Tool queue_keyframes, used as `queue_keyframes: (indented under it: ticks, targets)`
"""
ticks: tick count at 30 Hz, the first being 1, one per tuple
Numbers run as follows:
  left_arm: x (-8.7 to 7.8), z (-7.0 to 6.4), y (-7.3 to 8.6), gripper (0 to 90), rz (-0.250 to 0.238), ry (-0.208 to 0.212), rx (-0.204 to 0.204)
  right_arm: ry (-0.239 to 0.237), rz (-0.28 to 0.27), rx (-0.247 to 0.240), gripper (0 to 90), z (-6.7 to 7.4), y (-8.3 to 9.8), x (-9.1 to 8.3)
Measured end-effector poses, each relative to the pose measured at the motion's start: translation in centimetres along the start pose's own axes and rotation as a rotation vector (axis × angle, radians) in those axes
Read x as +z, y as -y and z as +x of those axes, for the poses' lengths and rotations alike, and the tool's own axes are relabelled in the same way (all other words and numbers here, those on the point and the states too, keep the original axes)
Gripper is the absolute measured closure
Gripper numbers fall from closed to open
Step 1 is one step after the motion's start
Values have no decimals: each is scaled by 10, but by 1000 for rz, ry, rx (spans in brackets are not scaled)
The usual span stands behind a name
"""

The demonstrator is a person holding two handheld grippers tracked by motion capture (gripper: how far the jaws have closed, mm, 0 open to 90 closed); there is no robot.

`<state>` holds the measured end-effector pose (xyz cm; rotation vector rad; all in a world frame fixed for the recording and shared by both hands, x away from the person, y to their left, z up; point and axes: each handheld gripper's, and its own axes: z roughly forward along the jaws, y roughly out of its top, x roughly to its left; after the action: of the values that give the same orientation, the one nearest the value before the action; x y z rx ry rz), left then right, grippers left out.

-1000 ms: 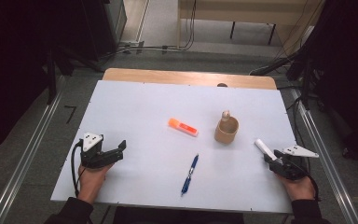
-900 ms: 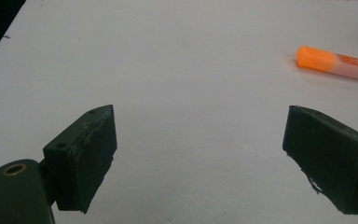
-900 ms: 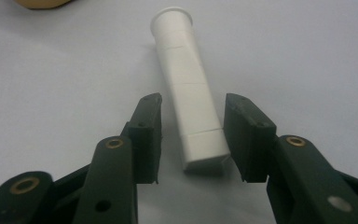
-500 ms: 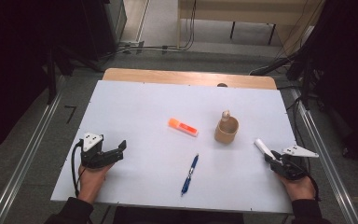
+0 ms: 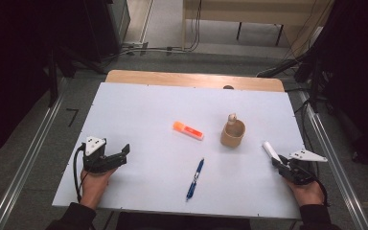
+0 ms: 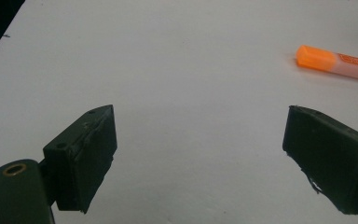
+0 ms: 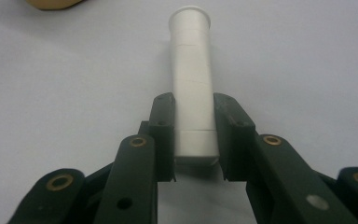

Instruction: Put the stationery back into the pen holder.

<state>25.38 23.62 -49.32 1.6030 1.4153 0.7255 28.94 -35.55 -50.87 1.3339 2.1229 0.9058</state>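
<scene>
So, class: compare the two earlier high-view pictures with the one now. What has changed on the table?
Nothing visibly changed. The right gripper remains shut on the white tube, the left gripper is open as before, and the highlighter, pen and cup lie where they did.

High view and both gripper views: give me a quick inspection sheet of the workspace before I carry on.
Surface: white table top, bare wood strip along the far edge.
Job's things: orange highlighter and blue pen lying flat; tan cup upright with something standing in it; white tube at the right.
Clutter: nothing seen.
Grippers: left gripper open, empty, resting at the near left; right gripper shut on the white tube.
Cables: black cable looping from the left gripper.
Surroundings: dark, cables on the floor beyond the table.
</scene>
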Motion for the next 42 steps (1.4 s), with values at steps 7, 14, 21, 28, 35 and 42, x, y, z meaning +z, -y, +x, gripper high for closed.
queue_keyframes:
  ticks: [7,14,21,28,35,42]
  targets:
    - [-1,0,0,105,1,8,-4,3,-2,5,689,0,0,0]
    - [-1,-1,0,105,3,16,-9,-2,-16,23,690,-1,0,-2]
    - [-1,-5,-1,105,1,30,-13,-11,-38,24,690,2,-1,-4]
    - [-2,-14,-1,105,5,60,2,-21,-59,28,690,3,-3,-8]
    - [-2,-21,-4,105,3,83,0,-37,-95,37,690,7,-7,-15]
    - [3,-34,-7,105,16,116,8,-50,-116,37,690,11,-10,-19]
